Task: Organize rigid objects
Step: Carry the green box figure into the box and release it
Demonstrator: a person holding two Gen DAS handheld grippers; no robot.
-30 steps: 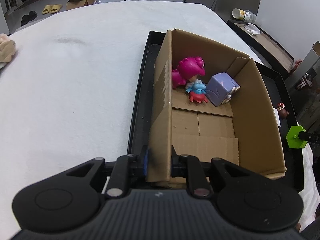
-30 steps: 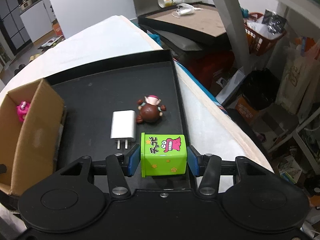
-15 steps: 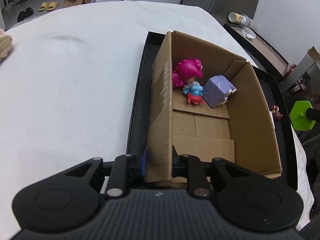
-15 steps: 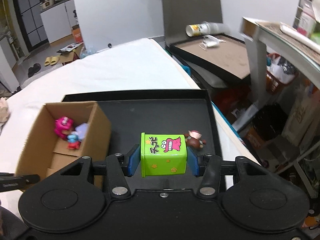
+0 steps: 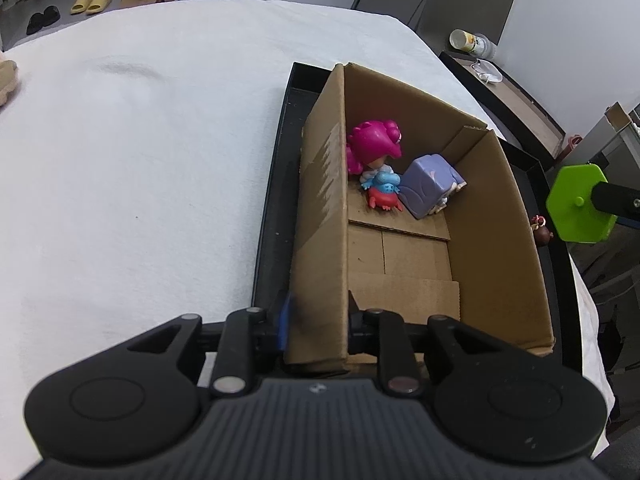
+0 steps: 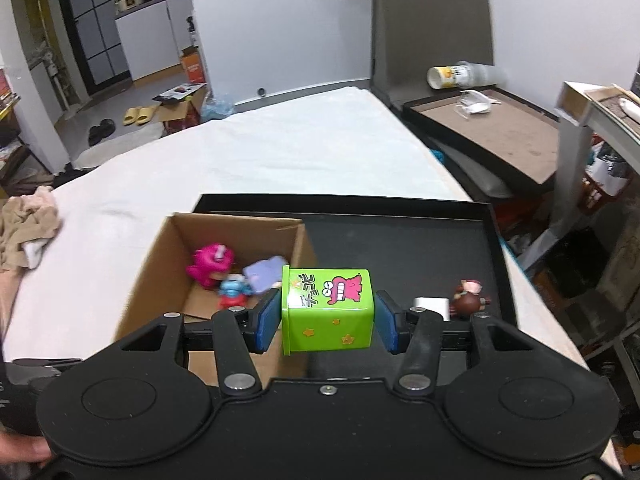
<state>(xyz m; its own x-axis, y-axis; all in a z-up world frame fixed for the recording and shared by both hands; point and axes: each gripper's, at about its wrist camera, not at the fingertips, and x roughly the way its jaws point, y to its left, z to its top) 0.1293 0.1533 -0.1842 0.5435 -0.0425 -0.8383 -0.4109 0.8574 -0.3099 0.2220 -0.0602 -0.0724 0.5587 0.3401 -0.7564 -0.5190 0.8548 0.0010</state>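
**Green tin in my right claw, carton wall in my left**

My right gripper [image 6: 327, 316] is clamped on the green tin [image 6: 327, 307], one blue pad flat against each side. The tin sits upright between the fingers, its pink toothy cartoon and yellow stars facing me. It hangs in the air over the right wall of the cardboard box [image 6: 298, 240], above the black tray [image 6: 400, 240].

My left gripper [image 5: 316, 316] pinches the near left wall of the same cardboard box [image 5: 324, 208], one finger outside and one inside. Its jaws have just been easing open a little, with the cardboard between them, and the pads look as if they touch the wall on both sides.

Inside the box, crowded into the far left corner, lie a pink-haired figure [image 5: 374, 144], a small blue and red figure [image 5: 384, 194] in front of it, and a lilac block-shaped toy [image 5: 428, 184] leaning just beside them. The rest of the box floor is bare cardboard.

Out on the tray, right of the box, a brown figure [image 6: 468, 300] lies near the tray's right rim, with a white charger [image 6: 432, 304] just beside it, partly hidden behind my right finger. From the left camera the tin shows end-on as a green hexagon [image 5: 580, 204] right of the box.

The tray rests on a white cloth [image 5: 140, 160] covering the table. A crumpled beige cloth [image 6: 26, 232] lies at its left edge.
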